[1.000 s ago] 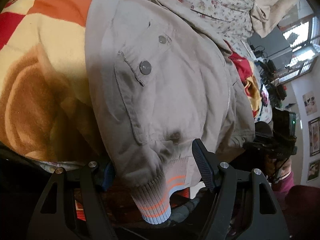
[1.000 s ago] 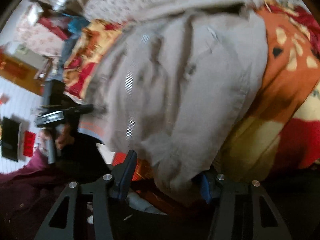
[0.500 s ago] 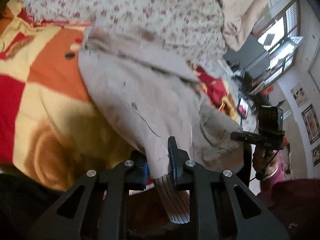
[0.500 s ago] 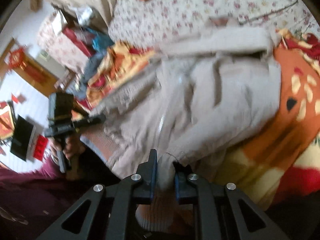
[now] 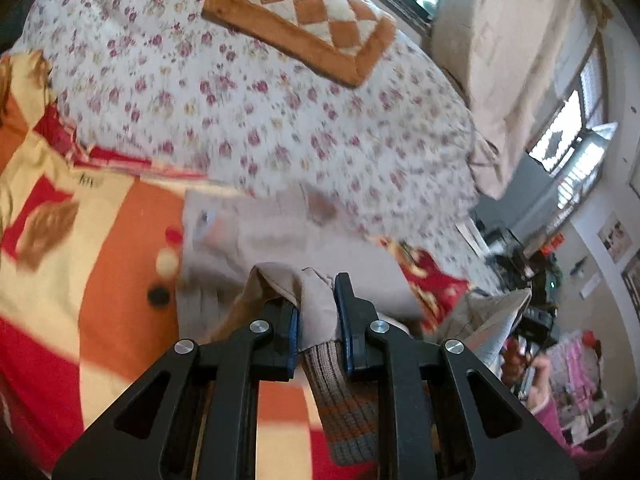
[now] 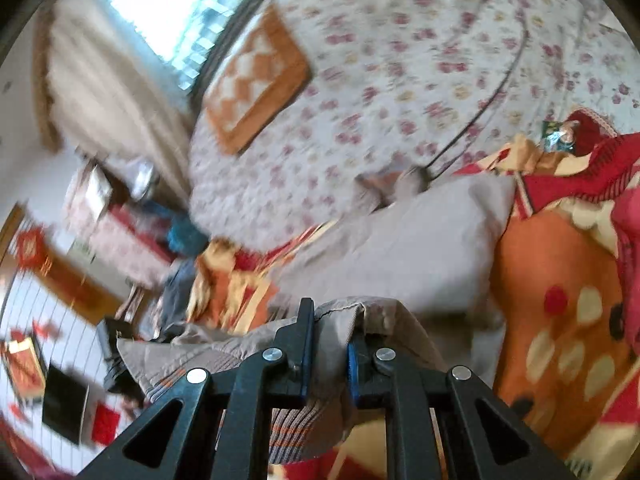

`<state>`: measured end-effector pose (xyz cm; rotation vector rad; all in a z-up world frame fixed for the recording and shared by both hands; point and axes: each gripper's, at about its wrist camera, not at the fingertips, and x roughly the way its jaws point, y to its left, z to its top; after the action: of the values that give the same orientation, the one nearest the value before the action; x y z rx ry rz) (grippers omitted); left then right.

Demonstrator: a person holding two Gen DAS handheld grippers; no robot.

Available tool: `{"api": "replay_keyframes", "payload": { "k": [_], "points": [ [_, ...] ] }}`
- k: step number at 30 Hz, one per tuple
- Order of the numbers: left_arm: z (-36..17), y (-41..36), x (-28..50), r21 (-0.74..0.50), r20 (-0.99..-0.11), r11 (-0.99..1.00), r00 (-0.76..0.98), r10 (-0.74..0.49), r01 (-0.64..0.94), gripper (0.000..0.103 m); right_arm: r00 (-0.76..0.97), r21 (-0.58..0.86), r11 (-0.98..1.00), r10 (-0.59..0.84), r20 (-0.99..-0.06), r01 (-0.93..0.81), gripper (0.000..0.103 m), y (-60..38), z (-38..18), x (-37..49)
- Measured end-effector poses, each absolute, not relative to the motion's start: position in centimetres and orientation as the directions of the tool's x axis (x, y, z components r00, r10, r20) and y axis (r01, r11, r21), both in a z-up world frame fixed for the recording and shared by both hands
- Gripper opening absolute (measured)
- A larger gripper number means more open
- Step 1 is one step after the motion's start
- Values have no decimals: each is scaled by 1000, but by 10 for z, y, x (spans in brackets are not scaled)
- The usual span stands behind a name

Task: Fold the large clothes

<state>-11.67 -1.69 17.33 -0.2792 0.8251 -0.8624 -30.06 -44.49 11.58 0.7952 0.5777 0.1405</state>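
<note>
A beige jacket lies on a bed over a red, orange and cream blanket. My left gripper is shut on the jacket's bottom hem, with the striped ribbed band hanging below the fingers. My right gripper is shut on the other corner of the hem, its ribbed band bunched below. The rest of the jacket lies flat ahead in the right wrist view. Both hem corners are raised above the jacket body.
A floral quilt covers the far part of the bed, with an orange checkered cushion on it. Curtains and a window are behind. The blanket spreads to the right. Cluttered furniture stands left of the bed.
Both grippers closed on the jacket's hem corners, then lifted and carried them forward toward the collar. The jacket's lower part has folded up over its body.
</note>
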Motion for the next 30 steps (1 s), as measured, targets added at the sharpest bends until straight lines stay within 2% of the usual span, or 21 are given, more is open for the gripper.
{"api": "replay_keyframes", "payload": {
  "k": [4,10,14,17,20,22,24,27,30],
  "points": [
    [159,-59,-54,-502,-582,703,405,-706,504,15,833,674,718,259,-488,172,13,-475,114,-251],
    [106,-107,28,-460,-682,794,415,-603,398,15,804,640,708,175,-568,299,12,-521,85,-193],
    [75,-122,56,-446,-722,824,405,-562,349,15,767,628,689,164,-620,361,12,-544,49,-163],
    [62,-132,70,-438,-745,835,385,-544,332,19,736,563,743,142,-661,362,12,-545,35,-145],
    [58,-135,79,-454,-765,833,340,-547,317,35,714,545,747,138,-686,379,14,-548,34,-137],
    [72,-129,73,-447,-752,831,364,-550,332,71,716,564,726,143,-683,393,22,-550,39,-140],
    [91,-119,64,-424,-718,837,436,-543,345,82,741,576,718,124,-660,392,43,-546,53,-153],
    [109,-105,54,-422,-699,836,461,-546,351,83,780,534,759,54,-623,374,46,-528,80,-176],
    [113,-94,36,-421,-696,829,454,-556,369,83,782,480,816,58,-620,321,46,-500,94,-184]
  ]
}}
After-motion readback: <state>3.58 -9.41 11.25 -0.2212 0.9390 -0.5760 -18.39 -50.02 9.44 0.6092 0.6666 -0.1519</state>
